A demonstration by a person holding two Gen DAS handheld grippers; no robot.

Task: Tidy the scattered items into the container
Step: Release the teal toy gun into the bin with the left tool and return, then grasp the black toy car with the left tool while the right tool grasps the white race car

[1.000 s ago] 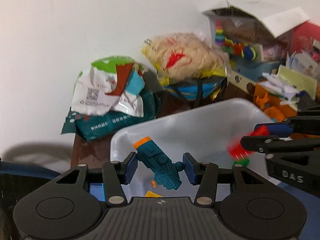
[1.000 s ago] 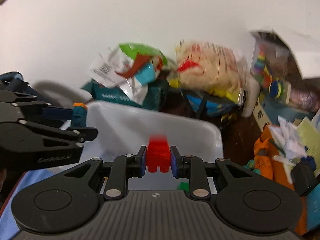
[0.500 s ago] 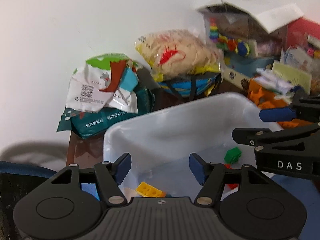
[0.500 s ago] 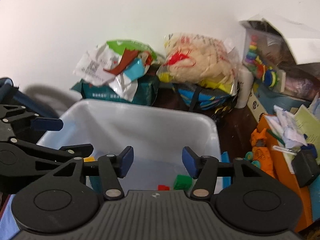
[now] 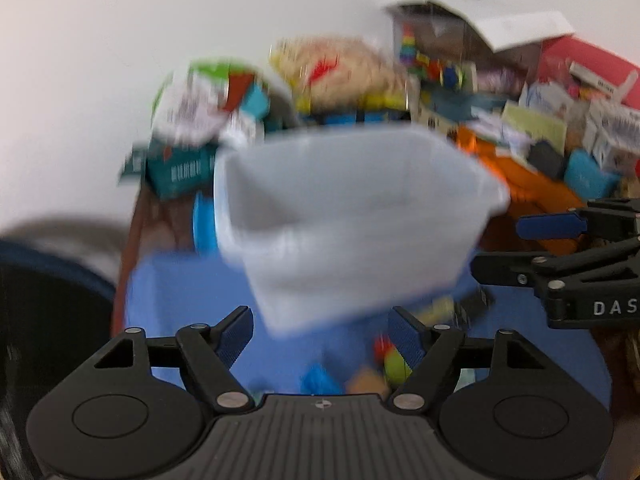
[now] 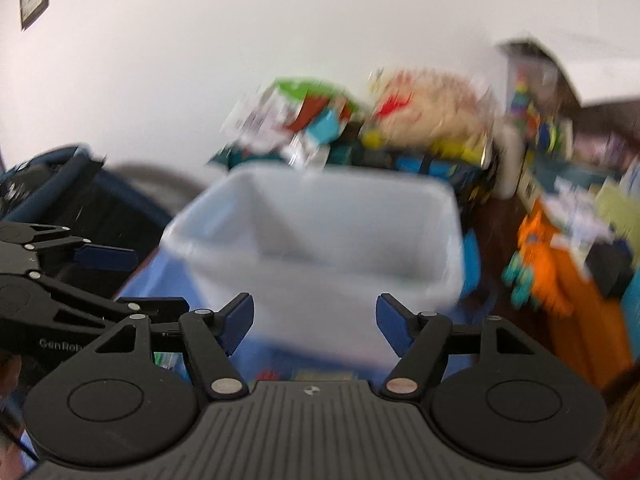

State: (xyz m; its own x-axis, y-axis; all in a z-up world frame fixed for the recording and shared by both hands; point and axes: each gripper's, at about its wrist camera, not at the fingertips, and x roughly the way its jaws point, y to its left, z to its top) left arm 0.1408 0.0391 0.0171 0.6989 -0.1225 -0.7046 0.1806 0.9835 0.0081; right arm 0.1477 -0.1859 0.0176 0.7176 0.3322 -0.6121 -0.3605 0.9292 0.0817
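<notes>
The white plastic container (image 5: 352, 216) stands on a blue mat (image 5: 180, 296); it also shows in the right wrist view (image 6: 320, 240). Both views are motion-blurred. My left gripper (image 5: 323, 332) is open and empty, in front of and below the container's near wall. Small blurred toys (image 5: 384, 364) lie on the mat between its fingers. My right gripper (image 6: 316, 326) is open and empty, also before the container. Each gripper shows in the other's view: the right one (image 5: 560, 248) at the right edge, the left one (image 6: 80, 280) at the left edge.
Snack bags (image 5: 208, 120) and a noodle pack (image 5: 340, 68) pile against the wall behind the container. Boxes, papers and orange toys (image 6: 552, 272) crowd the right side. A dark blue chair (image 6: 60, 188) stands at the left.
Both grippers dropped their toys into the container, opened, and have pulled back and down, so the container now sits farther ahead and the mat with loose toys shows.
</notes>
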